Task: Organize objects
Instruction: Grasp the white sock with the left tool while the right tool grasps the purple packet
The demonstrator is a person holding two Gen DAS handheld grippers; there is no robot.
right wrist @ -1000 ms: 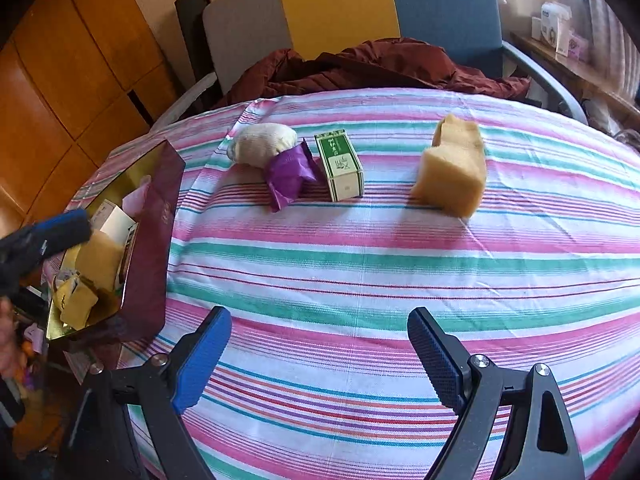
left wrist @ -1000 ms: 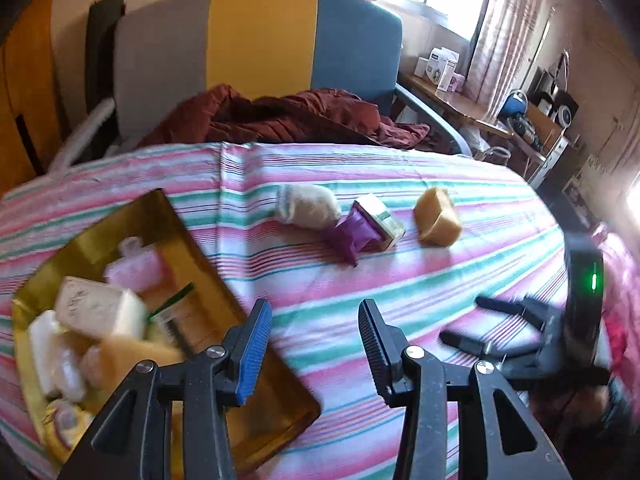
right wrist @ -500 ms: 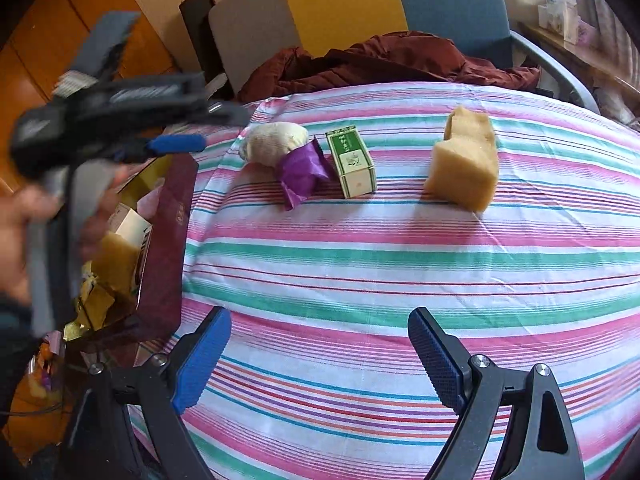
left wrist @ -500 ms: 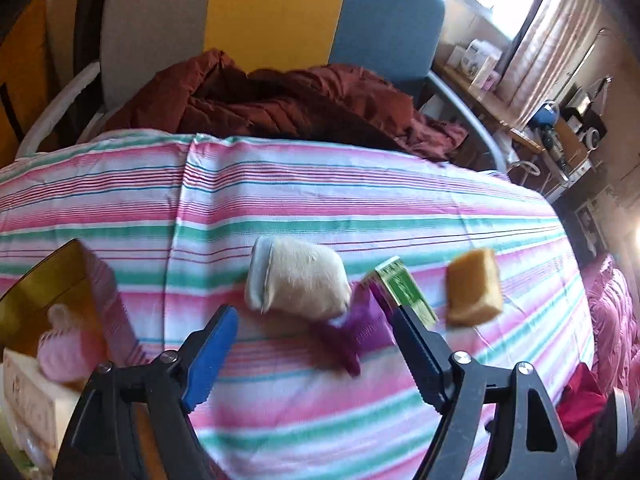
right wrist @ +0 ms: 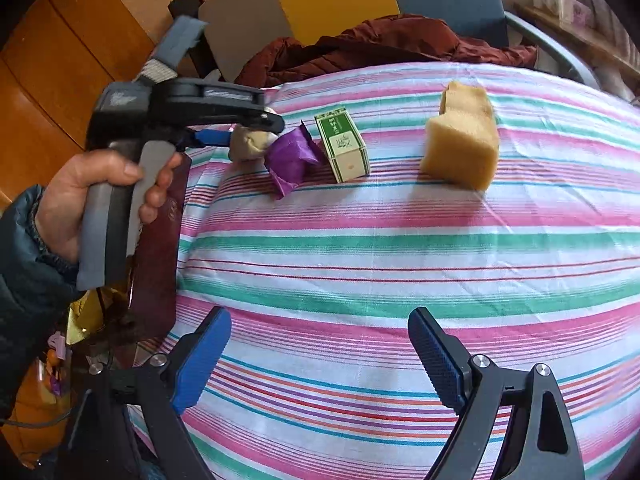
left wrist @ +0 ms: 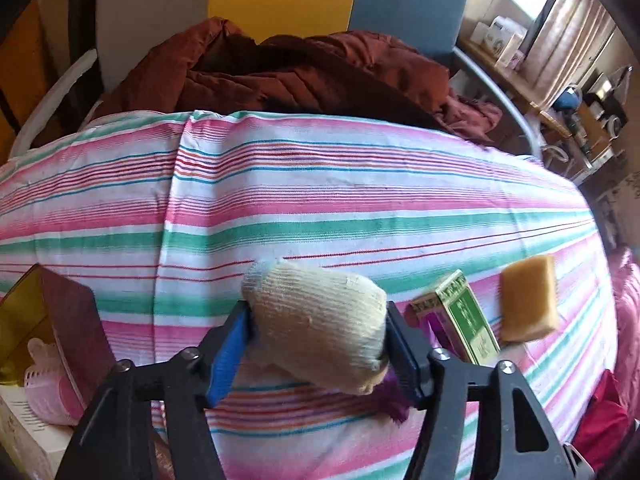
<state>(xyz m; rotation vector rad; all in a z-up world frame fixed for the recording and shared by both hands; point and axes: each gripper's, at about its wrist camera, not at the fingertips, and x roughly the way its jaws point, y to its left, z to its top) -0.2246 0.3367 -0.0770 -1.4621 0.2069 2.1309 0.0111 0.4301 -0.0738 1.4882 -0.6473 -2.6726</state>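
Note:
My left gripper [left wrist: 318, 334] is shut on a cream knitted roll [left wrist: 320, 324], both pads pressing its sides just above the striped cloth. It also shows in the right wrist view [right wrist: 250, 142], held by the left gripper [right wrist: 236, 134]. Beside it lie a purple wrapper [right wrist: 290, 160], a green box [right wrist: 342, 146] and a yellow sponge [right wrist: 462, 148]. The box [left wrist: 466, 318] and sponge [left wrist: 528, 298] sit right of the roll. My right gripper [right wrist: 320, 354] is open and empty over the cloth near the table's front edge.
A gold tray with a dark red wall [left wrist: 74, 320] stands at the left, holding a pink item [left wrist: 44, 376] and a white box. A chair with a maroon jacket [left wrist: 304, 72] stands behind the table. A cluttered desk [left wrist: 576, 92] is at the far right.
My left gripper moved forward from the tray to the knitted roll and closed on it. The right gripper stayed still and open.

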